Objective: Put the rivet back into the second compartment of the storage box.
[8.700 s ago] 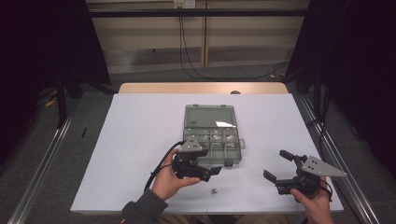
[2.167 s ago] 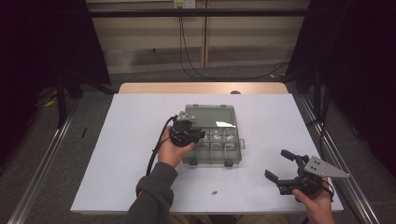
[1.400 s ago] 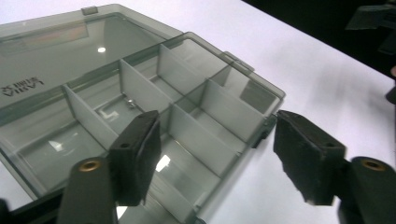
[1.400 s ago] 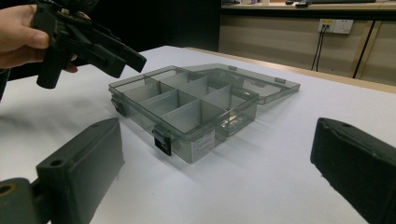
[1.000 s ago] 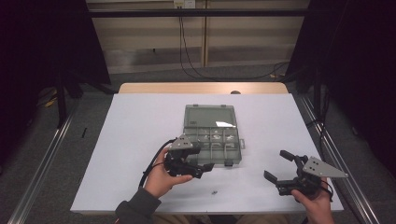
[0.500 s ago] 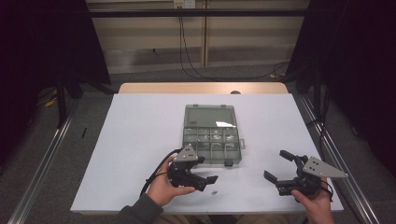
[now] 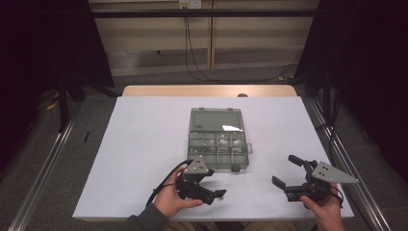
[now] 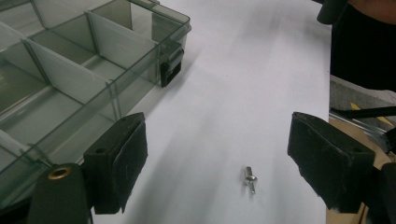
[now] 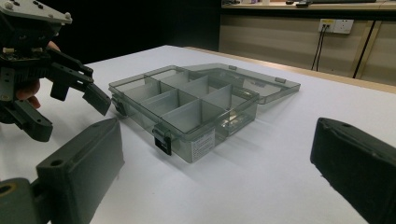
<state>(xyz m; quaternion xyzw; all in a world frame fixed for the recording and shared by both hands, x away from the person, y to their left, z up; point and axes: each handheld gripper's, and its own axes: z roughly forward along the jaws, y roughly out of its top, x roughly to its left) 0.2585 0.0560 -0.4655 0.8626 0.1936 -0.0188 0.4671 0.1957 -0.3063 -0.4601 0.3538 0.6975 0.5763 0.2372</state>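
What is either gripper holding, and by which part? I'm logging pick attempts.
Nothing is held. The left gripper stands open over a small screw lying untouched on the table; the right gripper is open and empty.

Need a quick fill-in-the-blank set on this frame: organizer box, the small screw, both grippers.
1. The clear organizer box sits on the white table with its lid ____.
2. In the left gripper view, a small metal ____ lies on the table between the jaws of the left gripper.
3. The jaws of the left gripper are ____, not touching that part.
4. The right gripper holds ____ between its jaws.

Missing words: open; screw; open; nothing
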